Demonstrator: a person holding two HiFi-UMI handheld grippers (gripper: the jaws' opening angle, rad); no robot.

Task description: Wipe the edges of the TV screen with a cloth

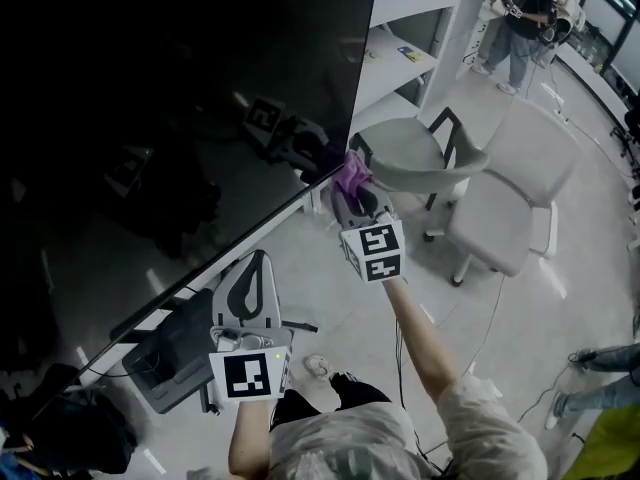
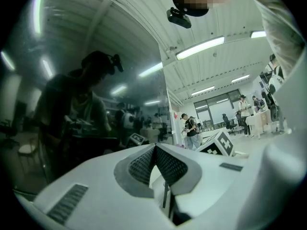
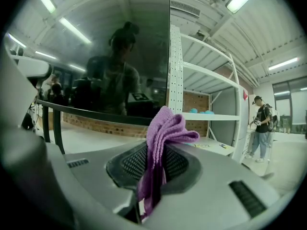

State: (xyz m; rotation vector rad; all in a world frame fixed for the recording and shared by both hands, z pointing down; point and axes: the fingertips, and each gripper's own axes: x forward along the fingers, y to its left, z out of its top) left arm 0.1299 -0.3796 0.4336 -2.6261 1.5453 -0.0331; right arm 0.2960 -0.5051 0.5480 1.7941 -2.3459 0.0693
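Note:
A large dark TV screen (image 1: pixel 150 98) fills the upper left of the head view, its bottom edge (image 1: pixel 250 243) running diagonally. My right gripper (image 1: pixel 352 183) is shut on a folded purple cloth (image 1: pixel 352 175), held right at the screen's lower right corner. In the right gripper view the purple cloth (image 3: pixel 162 143) sticks up between the closed jaws, in front of the screen (image 3: pixel 105 56). My left gripper (image 1: pixel 250 298) hangs lower, below the screen's bottom edge; its jaws (image 2: pixel 154 164) meet with nothing between them, facing the screen (image 2: pixel 81 104).
Two grey chairs (image 1: pixel 505 183) stand right of the screen corner, beside a white shelf unit (image 1: pixel 410 28). A grey box (image 1: pixel 165 358) sits on the floor under the screen. People stand in the far background (image 1: pixel 522 13). A shoe and legs (image 1: pixel 610 393) show at lower right.

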